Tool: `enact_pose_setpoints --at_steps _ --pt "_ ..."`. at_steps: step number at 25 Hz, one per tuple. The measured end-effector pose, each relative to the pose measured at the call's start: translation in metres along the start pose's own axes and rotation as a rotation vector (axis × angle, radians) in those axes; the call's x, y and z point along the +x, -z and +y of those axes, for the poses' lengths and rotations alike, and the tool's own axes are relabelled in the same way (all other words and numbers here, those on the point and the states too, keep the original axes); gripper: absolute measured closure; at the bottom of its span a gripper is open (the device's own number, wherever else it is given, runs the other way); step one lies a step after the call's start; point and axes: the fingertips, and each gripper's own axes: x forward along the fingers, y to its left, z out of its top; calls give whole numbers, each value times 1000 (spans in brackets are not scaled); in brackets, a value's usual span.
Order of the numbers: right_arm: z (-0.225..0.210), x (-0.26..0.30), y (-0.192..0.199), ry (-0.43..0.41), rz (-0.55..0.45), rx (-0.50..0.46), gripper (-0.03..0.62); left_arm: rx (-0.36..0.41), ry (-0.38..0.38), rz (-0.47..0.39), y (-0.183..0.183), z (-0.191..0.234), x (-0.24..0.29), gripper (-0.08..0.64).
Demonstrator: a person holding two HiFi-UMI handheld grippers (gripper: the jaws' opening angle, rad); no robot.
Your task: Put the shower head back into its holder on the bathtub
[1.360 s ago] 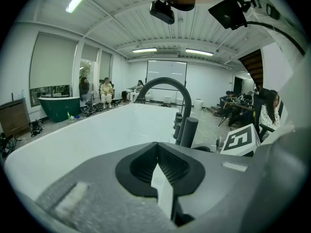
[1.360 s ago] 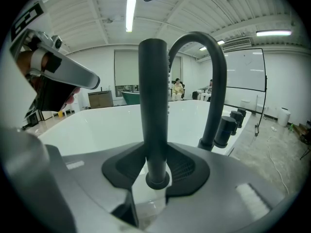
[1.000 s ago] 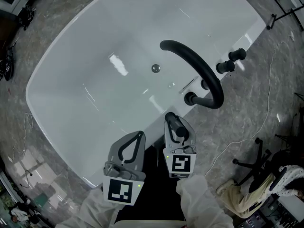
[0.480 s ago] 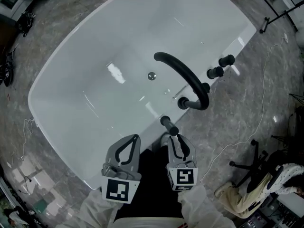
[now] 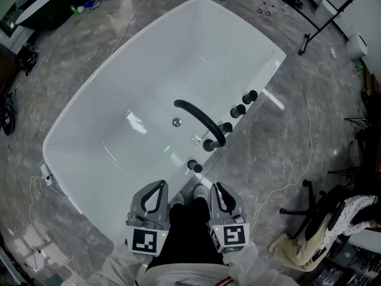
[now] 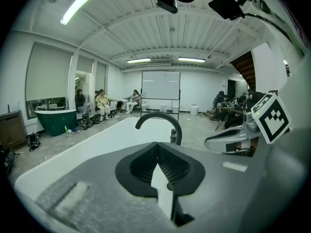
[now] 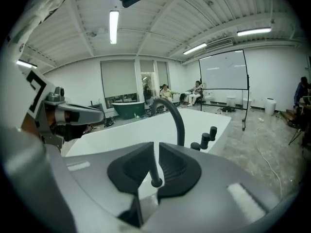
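The black shower head (image 5: 193, 166) stands in its holder on the near rim of the white bathtub (image 5: 107, 118), by the curved black faucet (image 5: 199, 120). My right gripper (image 5: 221, 199) is pulled back from the shower head, towards me. Its jaws have just been closing and stand a narrow slit apart with nothing between them. Through that slit in the right gripper view (image 7: 156, 147) the shower head (image 7: 155, 181) shows farther off. My left gripper (image 5: 153, 198) hovers beside it, its fingertips touching, and holds nothing. In the left gripper view (image 6: 156, 147) it faces the faucet (image 6: 160, 118).
Three black knobs (image 5: 238, 109) line the tub rim past the faucet. Cables and stand legs (image 5: 309, 37) cross the marble floor, and a chair base (image 5: 312, 207) sits at the right. My dark legs (image 5: 189, 225) are between the grippers. Several people sit far across the room (image 6: 104, 103).
The right gripper let go of the shower head, which stays on the rim, and closed most of the way. Both grippers drew back and up, and the tub now looks smaller.
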Motion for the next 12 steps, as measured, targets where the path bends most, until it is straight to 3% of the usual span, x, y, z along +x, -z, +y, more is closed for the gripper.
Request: enact_pose_setpoints --at_steps 5,12 --pt "6 -29 -41 -6 -48 10 584 12 19 -40 -26 -10 -11 568" --pt "11 -67 -90 3 -97 29 586 3 17 -81 -59 -7 -39 568"
